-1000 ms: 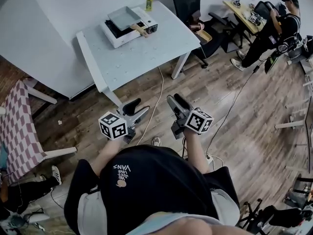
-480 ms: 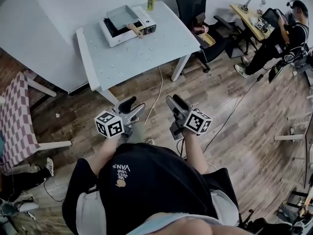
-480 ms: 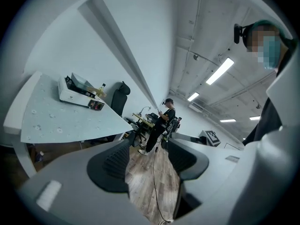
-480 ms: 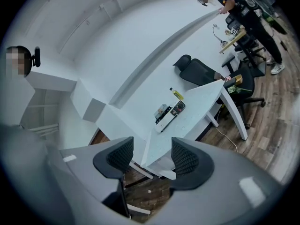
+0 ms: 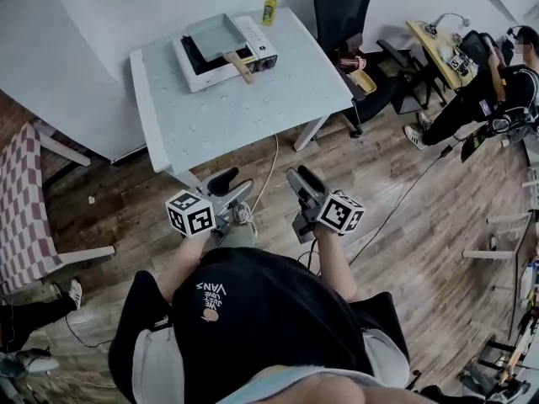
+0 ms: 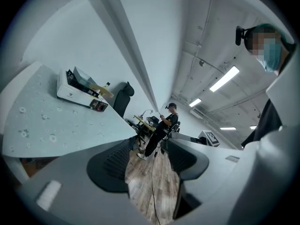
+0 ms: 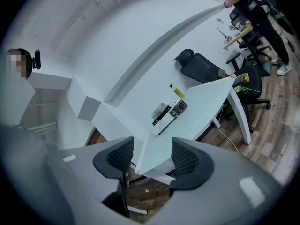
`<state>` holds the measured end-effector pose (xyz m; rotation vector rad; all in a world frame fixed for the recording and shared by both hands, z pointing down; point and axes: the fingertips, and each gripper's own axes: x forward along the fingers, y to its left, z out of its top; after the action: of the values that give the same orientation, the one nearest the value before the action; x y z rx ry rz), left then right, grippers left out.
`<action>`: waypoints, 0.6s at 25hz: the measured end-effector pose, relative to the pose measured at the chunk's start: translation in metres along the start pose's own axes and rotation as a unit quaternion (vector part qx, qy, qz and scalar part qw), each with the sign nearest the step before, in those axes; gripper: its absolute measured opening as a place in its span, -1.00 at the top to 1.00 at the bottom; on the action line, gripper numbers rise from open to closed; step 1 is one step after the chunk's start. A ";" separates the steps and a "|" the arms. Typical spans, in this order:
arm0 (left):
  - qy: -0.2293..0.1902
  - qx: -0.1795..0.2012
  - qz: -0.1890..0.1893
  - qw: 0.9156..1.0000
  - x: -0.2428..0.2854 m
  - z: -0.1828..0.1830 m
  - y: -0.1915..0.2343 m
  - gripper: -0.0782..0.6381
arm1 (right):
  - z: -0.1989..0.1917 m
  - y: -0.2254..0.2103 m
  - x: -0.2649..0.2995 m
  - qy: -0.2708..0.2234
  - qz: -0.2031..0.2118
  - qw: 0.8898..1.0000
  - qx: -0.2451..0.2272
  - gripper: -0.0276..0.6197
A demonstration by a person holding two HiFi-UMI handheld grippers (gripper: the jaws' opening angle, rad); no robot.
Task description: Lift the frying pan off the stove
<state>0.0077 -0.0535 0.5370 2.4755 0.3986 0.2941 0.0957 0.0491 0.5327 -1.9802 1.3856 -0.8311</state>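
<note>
A square grey frying pan (image 5: 213, 35) with a wooden handle (image 5: 238, 62) sits on a white portable stove (image 5: 202, 75) at the far end of the white table (image 5: 244, 108). The stove (image 6: 77, 93) (image 7: 167, 115) also shows in both gripper views, small and far off. My left gripper (image 5: 229, 183) and right gripper (image 5: 300, 178) hang side by side over the wood floor, short of the table's near edge. Both point toward the table, and both stand open with nothing between the jaws (image 6: 146, 161) (image 7: 149, 156).
A yellow-green bottle (image 5: 269, 7) stands at the table's far edge beside the stove. A black office chair (image 5: 349, 23) is at the table's right, and a cable (image 5: 265, 175) trails across the floor. A person (image 5: 497, 82) stands by a desk at far right. A checked cloth (image 5: 21, 200) lies at left.
The table and stove have come closer in the head view as I walk toward them. Both grippers stay open and keep side by side.
</note>
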 end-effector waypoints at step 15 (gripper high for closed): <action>-0.028 -0.038 -0.001 0.999 0.067 0.081 0.080 0.13 | 0.081 -0.018 0.127 0.035 0.025 0.999 -0.004 0.16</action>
<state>0.1116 -0.1355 0.5288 2.4020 0.3607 0.2342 0.2017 -0.0575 0.5147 -1.9321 1.4738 -0.8804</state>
